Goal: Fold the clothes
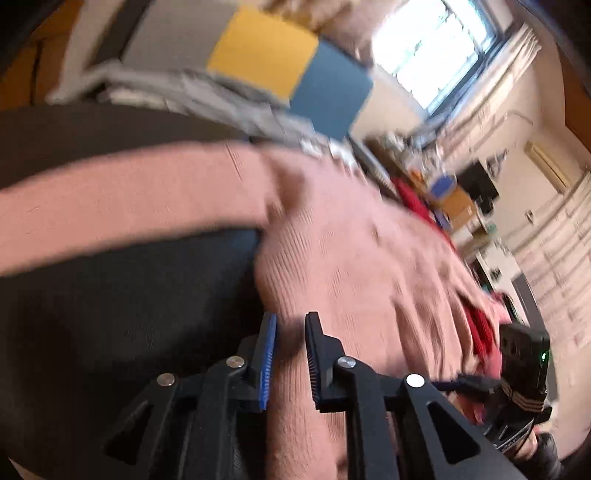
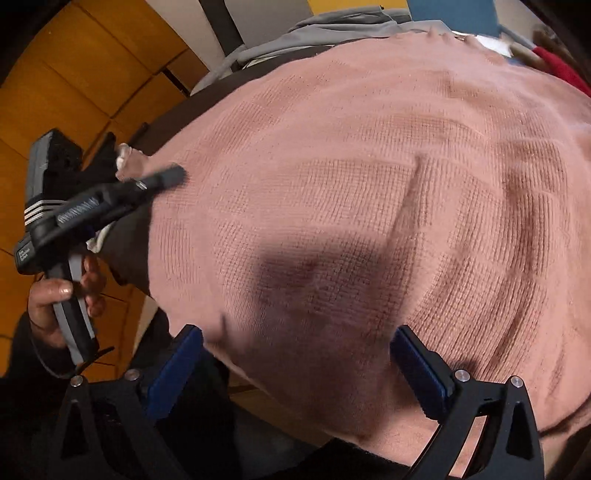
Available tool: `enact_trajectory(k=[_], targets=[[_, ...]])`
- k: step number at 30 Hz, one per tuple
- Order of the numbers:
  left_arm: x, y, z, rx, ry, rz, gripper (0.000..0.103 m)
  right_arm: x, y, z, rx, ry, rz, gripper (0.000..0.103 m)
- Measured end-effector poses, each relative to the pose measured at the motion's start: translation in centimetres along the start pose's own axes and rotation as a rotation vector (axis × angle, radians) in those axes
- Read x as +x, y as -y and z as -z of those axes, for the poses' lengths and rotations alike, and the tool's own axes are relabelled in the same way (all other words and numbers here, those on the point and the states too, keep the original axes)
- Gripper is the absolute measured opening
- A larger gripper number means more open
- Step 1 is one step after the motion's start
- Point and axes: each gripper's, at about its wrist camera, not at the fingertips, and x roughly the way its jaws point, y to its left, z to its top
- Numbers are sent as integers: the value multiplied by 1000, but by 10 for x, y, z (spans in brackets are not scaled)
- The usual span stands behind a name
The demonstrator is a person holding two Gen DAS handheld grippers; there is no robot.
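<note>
1. Left claw: jaws narrowed, a small gap between the pads. Pink sweater fabric runs between them, but the blur hides whether the pads actually pinch it, so I cannot tell if it grips or is slack.
2. In the right wrist view the left claw shows from the side, its tip at the sweater's left edge, where a bit of fabric is bunched up. A hand holds its grey handle.
3. Right claw: released, jaws spread wide, blue pads well apart. It sits over the near hem of the pink sweater, nothing between the fingers but cloth below. Contact with the cloth cannot be judged.
4. Sweater: knit, spread mostly flat on a dark desk. One sleeve stretches out left across the desk in the left wrist view. A long crease runs down the middle of the body in the right wrist view.
5. Beyond the sweater: a grey garment at the far edge of the desk, and something red at the far right.
6. Background: yellow and blue panels, a bright window, orange-brown floor. The left view is heavily motion-blurred.
</note>
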Motion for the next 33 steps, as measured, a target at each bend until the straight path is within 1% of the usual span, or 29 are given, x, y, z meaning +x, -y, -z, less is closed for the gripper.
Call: enact_trajectory(k=[2,5,8,11,14,15,17,18,20,21,22,25,27,31,33], targets=[[-2,-7,-15,-4,36,-40,17,-9,6,-7,11,36,1,103],[10,-16,-40,-3,47,-93,17,-25,12,-17,16,101,15,103],[41,-15,-64,42,31,-143,17,-36,22,-33,17,155,62,103],[77,-20,-80,75,-13,-174,17,-42,34,-52,38,199,96,103],[110,-23,-90,110,-53,-202,17,-43,37,-71,30,247,154,103],[120,-23,-92,128,-61,-236,17,-41,38,-79,24,261,177,103],[123,-31,-95,150,-56,-276,17,-40,41,-98,17,279,217,103],[124,-36,-96,160,-52,-292,20,-36,46,-109,13,282,240,103],[125,-45,-99,179,-44,-326,20,-23,56,-129,5,273,291,103],[125,-50,-100,189,-40,-343,20,-20,63,-133,5,257,317,103],[126,-54,-102,198,-35,-360,20,-12,68,-138,10,235,332,103],[127,-70,-108,215,-26,-402,20,21,79,-154,36,156,339,103],[126,-83,-114,214,-23,-423,20,34,67,-156,8,168,345,103],[125,-106,-124,235,-16,-484,23,53,38,-165,-43,186,315,103],[124,-118,-131,223,-16,-514,23,63,25,-171,-52,191,316,103]])
